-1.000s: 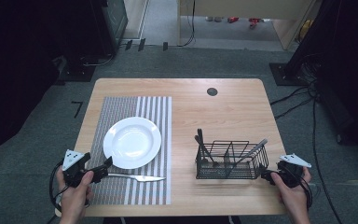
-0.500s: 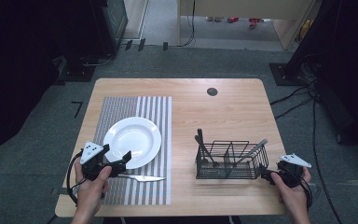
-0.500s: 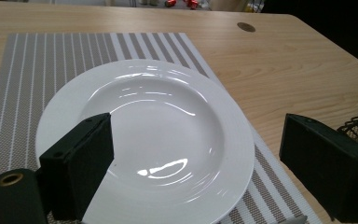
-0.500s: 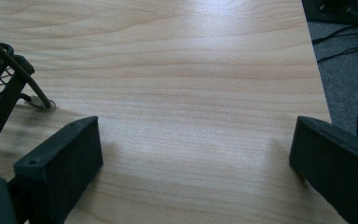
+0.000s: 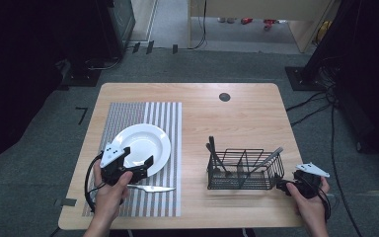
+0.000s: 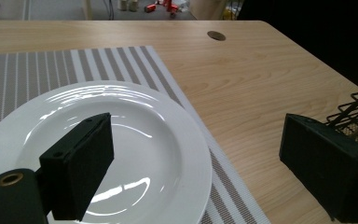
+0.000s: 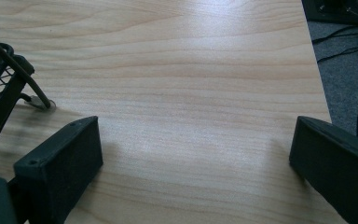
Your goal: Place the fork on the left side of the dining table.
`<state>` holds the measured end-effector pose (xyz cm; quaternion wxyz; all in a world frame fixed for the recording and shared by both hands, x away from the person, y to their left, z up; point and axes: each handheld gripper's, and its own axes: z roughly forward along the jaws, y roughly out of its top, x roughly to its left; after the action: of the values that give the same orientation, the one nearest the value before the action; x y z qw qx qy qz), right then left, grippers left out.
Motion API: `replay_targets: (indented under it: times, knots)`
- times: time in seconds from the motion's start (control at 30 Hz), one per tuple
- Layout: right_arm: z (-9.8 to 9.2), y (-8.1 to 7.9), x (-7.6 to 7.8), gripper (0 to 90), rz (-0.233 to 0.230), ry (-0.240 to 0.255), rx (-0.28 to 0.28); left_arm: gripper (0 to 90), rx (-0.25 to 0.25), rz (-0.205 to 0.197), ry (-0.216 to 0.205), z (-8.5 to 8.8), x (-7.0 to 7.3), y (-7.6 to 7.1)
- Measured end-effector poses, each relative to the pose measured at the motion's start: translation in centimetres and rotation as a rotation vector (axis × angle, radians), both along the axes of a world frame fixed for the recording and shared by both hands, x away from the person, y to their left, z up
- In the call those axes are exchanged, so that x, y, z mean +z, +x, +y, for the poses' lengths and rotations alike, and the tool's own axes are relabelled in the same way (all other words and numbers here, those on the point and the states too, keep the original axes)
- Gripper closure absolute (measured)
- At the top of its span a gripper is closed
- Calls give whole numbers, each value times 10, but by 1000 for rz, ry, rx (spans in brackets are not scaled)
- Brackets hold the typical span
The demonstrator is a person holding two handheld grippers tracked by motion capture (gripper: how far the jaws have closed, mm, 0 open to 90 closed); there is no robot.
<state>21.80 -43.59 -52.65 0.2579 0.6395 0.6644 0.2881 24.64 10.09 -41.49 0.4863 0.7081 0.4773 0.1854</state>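
Note:
A white plate (image 5: pixel 143 140) rests on a striped placemat (image 5: pixel 128 197) at the table's left. A table knife (image 5: pixel 152 188) lies on the mat just in front of the plate. My left gripper (image 5: pixel 142 168) is open at the plate's near rim, above the knife's handle end. In the left gripper view, the left gripper (image 6: pixel 198 140) has one jaw over the plate (image 6: pixel 144 154) and the other over bare wood. My right gripper (image 5: pixel 282 185) stands open at the front right, beside a black wire basket (image 5: pixel 244 170). Nothing lies between the jaws of the right gripper (image 7: pixel 196 144).
The basket (image 7: pixel 0 79) holds several utensils, dark-handled ones at its left end and a silver one leaning at its right. A round cable hole (image 5: pixel 224 97) sits near the table's far edge. The table's right edge (image 7: pixel 319 84) is close to my right gripper.
My left gripper has moved right and forward from the table's left edge to the plate's near rim. The right gripper, knife and basket have stayed put.

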Motion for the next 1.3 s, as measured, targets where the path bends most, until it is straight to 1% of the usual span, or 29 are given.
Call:
replay_targets:
  times: [0.2,0.37,0.47,0.73,0.8,0.83,0.93,1.3]
  knots:
    - [0,0,0,25,0,0,0,101,-43,-8,-11,-19,5,2]
    - [0,0,0,26,0,0,0,101,-93,-19,-17,-36,8,3]
    - [0,0,0,25,0,0,0,101,-113,-21,-21,-46,10,4]
    - [0,0,0,26,0,0,0,101,-166,-28,-36,-66,15,7]
    - [0,0,0,26,0,0,0,110,-170,-33,-39,-71,17,7]
    - [0,0,0,26,0,0,0,136,-171,-36,-36,-74,18,7]
    - [0,0,0,26,0,1,0,137,-198,-40,-37,-81,20,8]
    - [0,0,0,26,-1,2,-1,149,-268,-45,-42,-109,26,10]
